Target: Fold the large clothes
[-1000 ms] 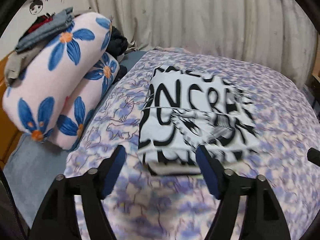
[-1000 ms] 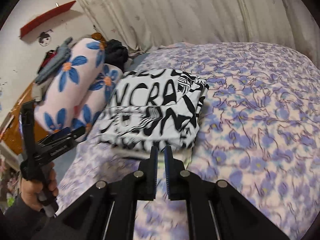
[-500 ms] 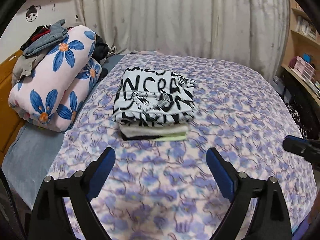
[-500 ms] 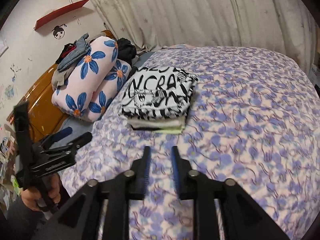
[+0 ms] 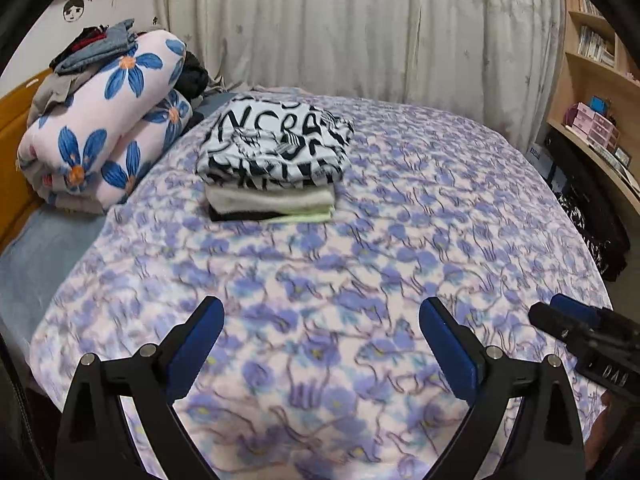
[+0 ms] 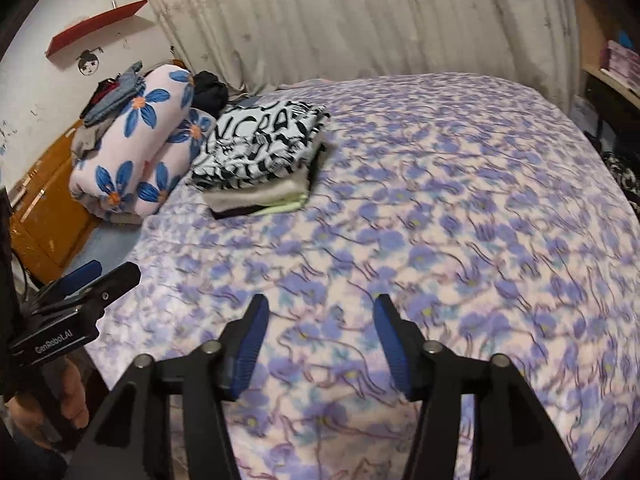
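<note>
Left wrist view: the folded black-and-white shirt (image 5: 276, 148) is located atop a clothes stack (image 5: 272, 204) on the bed (image 5: 360, 264), well apart from the left gripper (image 5: 322, 320) and right gripper (image 6: 318, 316); both are spread, nothing gripped.

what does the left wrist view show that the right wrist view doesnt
Only the left wrist view shows the bookshelf with its books and pink boxes, and the right gripper seen from the side.

Only the right wrist view shows the red shelf in full, the person's hand and the left gripper seen from the side.

Both share the purple flowered blanket, the stack of folded clothes, the rolled flowered quilt, the curtain, and open, empty jaws.
</note>
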`<action>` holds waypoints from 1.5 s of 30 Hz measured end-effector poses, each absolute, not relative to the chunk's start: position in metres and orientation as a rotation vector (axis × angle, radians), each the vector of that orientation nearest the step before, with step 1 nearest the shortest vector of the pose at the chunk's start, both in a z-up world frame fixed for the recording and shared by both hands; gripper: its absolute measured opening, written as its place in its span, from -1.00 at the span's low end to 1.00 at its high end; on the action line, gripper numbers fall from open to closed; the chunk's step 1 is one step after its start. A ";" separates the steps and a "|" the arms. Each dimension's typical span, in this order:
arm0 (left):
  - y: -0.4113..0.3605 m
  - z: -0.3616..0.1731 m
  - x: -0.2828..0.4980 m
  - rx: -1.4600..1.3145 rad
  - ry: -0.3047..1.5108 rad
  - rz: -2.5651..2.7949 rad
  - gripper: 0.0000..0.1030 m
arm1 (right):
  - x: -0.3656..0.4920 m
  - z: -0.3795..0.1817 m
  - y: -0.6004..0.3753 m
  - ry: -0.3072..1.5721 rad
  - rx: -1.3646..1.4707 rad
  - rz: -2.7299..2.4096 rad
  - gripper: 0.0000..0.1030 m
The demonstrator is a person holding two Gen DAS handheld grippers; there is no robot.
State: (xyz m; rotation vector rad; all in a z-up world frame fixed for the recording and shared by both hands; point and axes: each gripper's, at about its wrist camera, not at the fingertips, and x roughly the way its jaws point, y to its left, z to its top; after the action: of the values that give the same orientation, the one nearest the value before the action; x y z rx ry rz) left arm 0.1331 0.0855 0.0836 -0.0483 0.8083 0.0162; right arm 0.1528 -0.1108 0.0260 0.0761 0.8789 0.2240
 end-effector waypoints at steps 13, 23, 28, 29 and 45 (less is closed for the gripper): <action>0.053 0.062 0.082 -0.041 0.825 -0.013 0.89 | 0.087 0.020 -0.130 0.833 0.149 0.150 0.37; 0.039 0.057 0.066 -0.016 0.840 -0.050 0.89 | 0.064 0.012 -0.128 0.848 0.121 0.119 0.39; 0.032 0.052 0.063 0.005 0.863 -0.062 0.89 | 0.060 0.005 -0.130 0.869 0.137 0.110 0.40; 0.031 0.051 0.062 0.007 0.867 -0.066 0.89 | 0.059 0.004 -0.129 0.872 0.140 0.109 0.40; 0.029 0.037 0.059 0.029 0.908 -0.061 0.89 | 0.058 -0.004 -0.128 0.886 0.147 0.120 0.40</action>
State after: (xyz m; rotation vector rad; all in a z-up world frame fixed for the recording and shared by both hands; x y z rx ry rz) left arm 0.0593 0.0292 0.0368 0.0293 0.9084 -0.0608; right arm 0.0581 -0.1280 -0.0041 0.1472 0.8861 0.1202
